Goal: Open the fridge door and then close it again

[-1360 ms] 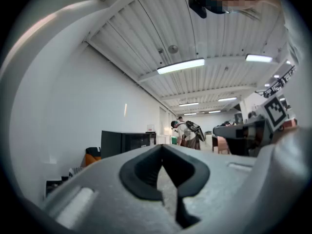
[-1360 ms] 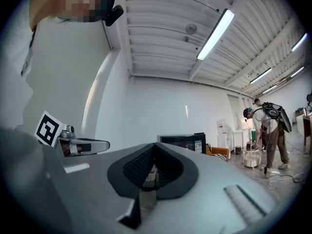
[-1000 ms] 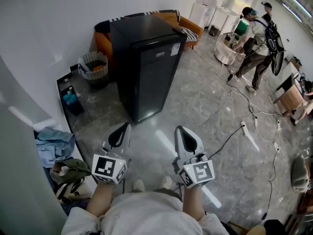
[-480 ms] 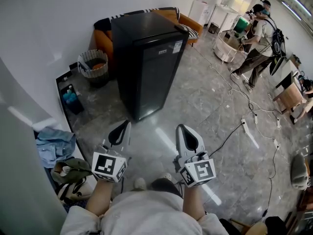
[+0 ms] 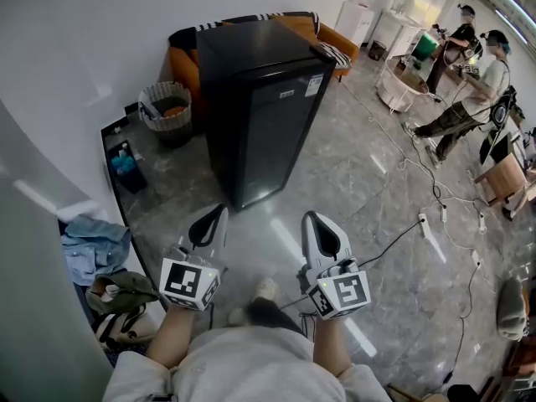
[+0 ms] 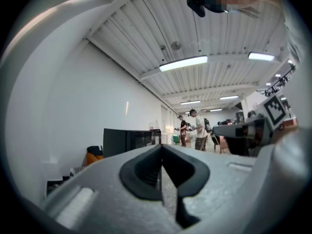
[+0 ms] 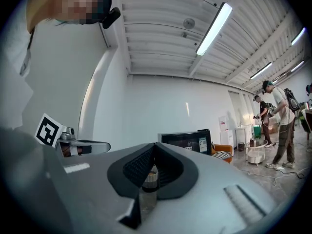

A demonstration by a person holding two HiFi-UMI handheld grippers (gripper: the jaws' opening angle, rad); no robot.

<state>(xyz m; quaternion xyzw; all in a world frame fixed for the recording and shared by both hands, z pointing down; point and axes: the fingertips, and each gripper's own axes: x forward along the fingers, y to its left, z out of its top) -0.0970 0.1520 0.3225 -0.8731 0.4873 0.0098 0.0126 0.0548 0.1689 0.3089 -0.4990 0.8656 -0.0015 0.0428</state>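
Left tool (image 5: pixel 223 209), right tool (image 5: pixel 306 218) closed, empty; fridge door (image 5: pixel 276 136), plain only overhead, seemingly shut.

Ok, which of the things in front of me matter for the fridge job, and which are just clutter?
For the job:
- tall black fridge, door shut
- left gripper
- right gripper

Lying about:
- woven waste basket
- orange sofa
- heap of blue denim clothes
- white power strip and its cables on the floor
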